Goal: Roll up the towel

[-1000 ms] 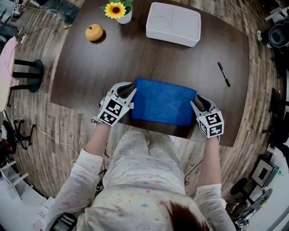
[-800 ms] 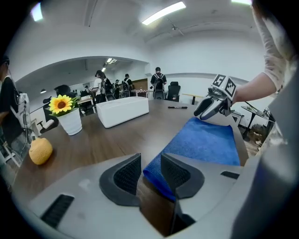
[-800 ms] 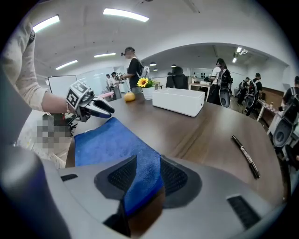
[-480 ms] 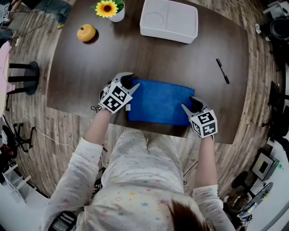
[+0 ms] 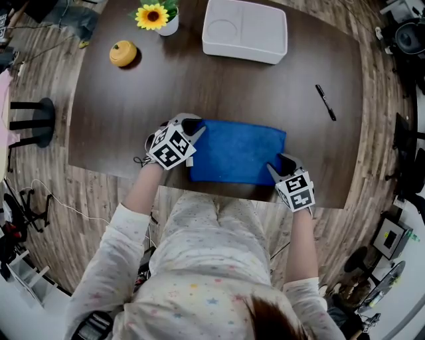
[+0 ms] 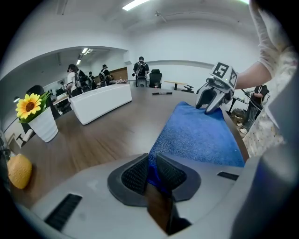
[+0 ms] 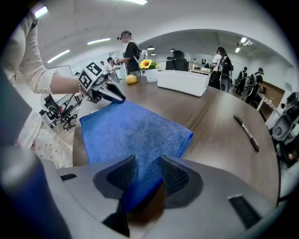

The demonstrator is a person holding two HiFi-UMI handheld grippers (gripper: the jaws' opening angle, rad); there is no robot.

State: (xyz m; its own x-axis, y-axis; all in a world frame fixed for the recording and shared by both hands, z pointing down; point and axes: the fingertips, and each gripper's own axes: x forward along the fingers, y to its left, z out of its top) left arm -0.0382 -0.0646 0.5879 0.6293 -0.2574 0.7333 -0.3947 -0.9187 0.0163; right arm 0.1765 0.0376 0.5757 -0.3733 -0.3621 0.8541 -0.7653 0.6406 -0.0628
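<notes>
A blue towel [image 5: 239, 149] lies folded flat on the dark wooden table [image 5: 133, 106], close to its near edge. My left gripper [image 5: 194, 131] is at the towel's far left corner. In the left gripper view its jaws [image 6: 152, 170] have just been closing, and the pads now pinch the towel's edge [image 6: 201, 133]. My right gripper [image 5: 277, 166] sits at the near right corner. Its jaws [image 7: 144, 175] stand apart over the towel's edge [image 7: 126, 128], with fabric between the pads but no visible squeeze.
A white compartment tray [image 5: 244, 30] stands at the table's far side. A potted sunflower [image 5: 156, 16] and a small orange pumpkin [image 5: 123, 53] sit far left. A black pen [image 5: 325, 102] lies to the right. The person's lap is just below the near edge.
The left gripper has settled lower onto the towel's left corner. The right gripper has slid from the towel's right edge toward its near right corner. The towel lies as before.
</notes>
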